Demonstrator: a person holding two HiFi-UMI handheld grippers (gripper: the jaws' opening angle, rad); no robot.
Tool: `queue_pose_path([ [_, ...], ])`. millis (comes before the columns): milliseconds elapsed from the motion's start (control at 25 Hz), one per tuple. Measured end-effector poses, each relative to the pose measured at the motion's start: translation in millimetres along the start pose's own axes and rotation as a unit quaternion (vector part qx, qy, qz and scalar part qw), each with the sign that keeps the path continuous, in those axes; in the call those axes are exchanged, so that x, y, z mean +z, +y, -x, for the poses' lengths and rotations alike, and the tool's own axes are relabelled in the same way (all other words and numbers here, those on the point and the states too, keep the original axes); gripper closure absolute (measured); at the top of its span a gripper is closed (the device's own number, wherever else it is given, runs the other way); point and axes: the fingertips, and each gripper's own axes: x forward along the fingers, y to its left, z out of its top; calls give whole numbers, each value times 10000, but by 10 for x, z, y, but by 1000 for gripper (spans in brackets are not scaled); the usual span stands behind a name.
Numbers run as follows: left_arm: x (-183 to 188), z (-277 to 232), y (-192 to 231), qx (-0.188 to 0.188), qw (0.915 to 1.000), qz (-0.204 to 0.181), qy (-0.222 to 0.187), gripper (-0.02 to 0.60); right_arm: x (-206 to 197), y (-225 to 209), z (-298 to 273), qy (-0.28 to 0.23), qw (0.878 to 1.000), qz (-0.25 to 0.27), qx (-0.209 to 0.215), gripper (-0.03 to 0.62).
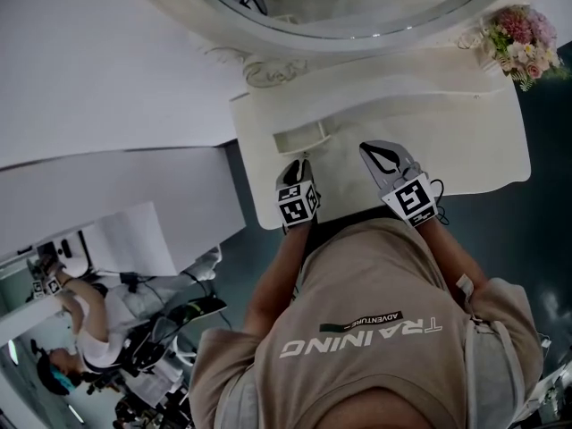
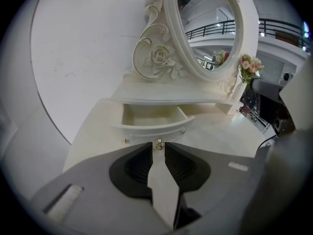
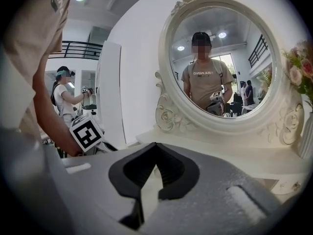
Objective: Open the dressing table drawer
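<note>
The left gripper [image 1: 300, 164] is held out ahead of the torso [image 1: 375, 329], tilted steeply down, its jaws a little apart. Just to its right, the right gripper [image 1: 375, 153] lies flatter, jaws closed tip to tip. The left forearm [image 1: 273, 275] and right forearm [image 1: 460, 253] reach forward.

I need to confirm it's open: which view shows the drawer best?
The left gripper view: the drawer faces it, pulled out, inside visible. The head view shows it small, from above; the right gripper view misses it.
</note>
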Motion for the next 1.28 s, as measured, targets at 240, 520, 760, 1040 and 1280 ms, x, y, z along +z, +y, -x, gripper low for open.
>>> queue_pose_path([
  [240, 267, 309, 68, -225, 9987, -209, -417, 565, 156, 107, -106, -36, 9999, 132, -2, 591],
  [520, 721, 737, 121, -524, 9930, -407, -981, 565, 523, 212, -107, -272, 9994, 137, -147, 591],
  [760, 1144, 1055, 91, -953, 9830, -485, -1490, 565, 898, 217, -73, -589, 9971, 293, -370, 591],
  [1040, 1655, 1369, -19, -1234, 9668, -707, -2125, 565, 1229, 231, -57, -743, 9957, 403, -381, 591],
  [1280, 2013, 1682, -81, -1274, 9512, -866, -2672, 565, 1552, 237, -4, -909, 9941, 474, -343, 591],
])
